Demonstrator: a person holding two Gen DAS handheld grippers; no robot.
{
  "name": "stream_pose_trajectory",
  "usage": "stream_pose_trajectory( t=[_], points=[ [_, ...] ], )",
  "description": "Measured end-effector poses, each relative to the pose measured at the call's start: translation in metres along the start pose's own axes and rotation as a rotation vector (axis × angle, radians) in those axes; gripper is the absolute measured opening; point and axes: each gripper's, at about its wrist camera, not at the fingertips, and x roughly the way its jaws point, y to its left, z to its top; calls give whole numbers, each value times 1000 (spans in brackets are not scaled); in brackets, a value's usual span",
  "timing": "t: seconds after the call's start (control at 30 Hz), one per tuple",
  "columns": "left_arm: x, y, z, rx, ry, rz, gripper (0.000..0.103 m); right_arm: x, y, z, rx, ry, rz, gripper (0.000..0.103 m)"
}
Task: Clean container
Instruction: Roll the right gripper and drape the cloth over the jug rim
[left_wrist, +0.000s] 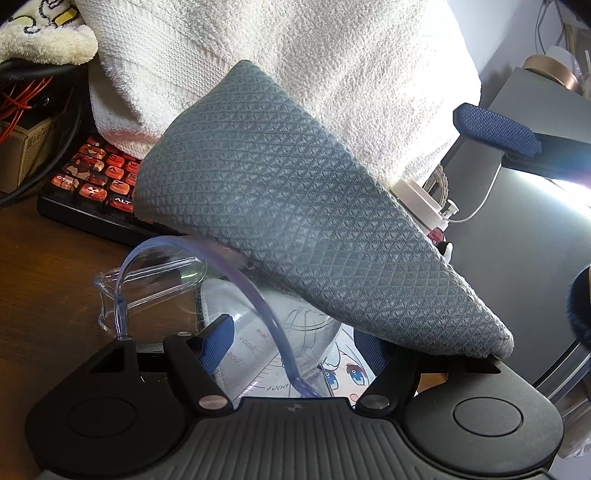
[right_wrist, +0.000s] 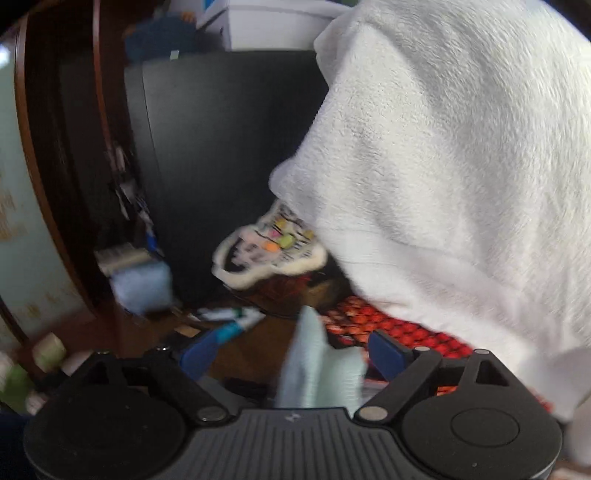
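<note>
The left gripper (left_wrist: 291, 343) held a clear measuring container (left_wrist: 273, 332) steady above the bench (left_wrist: 48, 277) — a grey cloth (left_wrist: 295, 221) lay draped over it. The right gripper (right_wrist: 291, 354) stood wide, releasing that cloth.

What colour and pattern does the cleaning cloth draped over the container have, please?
Grey-green cloth with a raised diamond weave, clearest in the left wrist view.

left wrist: close, angled down | right wrist: likewise (blurred) | shared: white towel (left_wrist: 295, 55), keyboard (left_wrist: 99, 173)
</note>
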Motion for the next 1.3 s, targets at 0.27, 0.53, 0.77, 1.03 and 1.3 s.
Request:
stream_pose_trajectory(
  t=[0.27, 0.53, 0.77, 1.03, 1.3],
  points=[
    [2, 1, 4, 2, 2, 1, 71, 3, 0, 14, 38, 86, -124, 102],
    [5, 6, 9, 6, 6, -4, 71, 30, -9, 25, 0, 270, -189, 102],
    [3, 14, 9, 5, 5, -4, 71, 52, 1, 35, -154, 381, -146, 103],
    [1, 22, 8, 3, 3, -3, 71, 82, -11, 29, -70, 502, -124, 44],
    [1, 23, 9, 4, 3, -3, 71, 92, -6, 20, -91, 506, -99, 30]
  ],
)
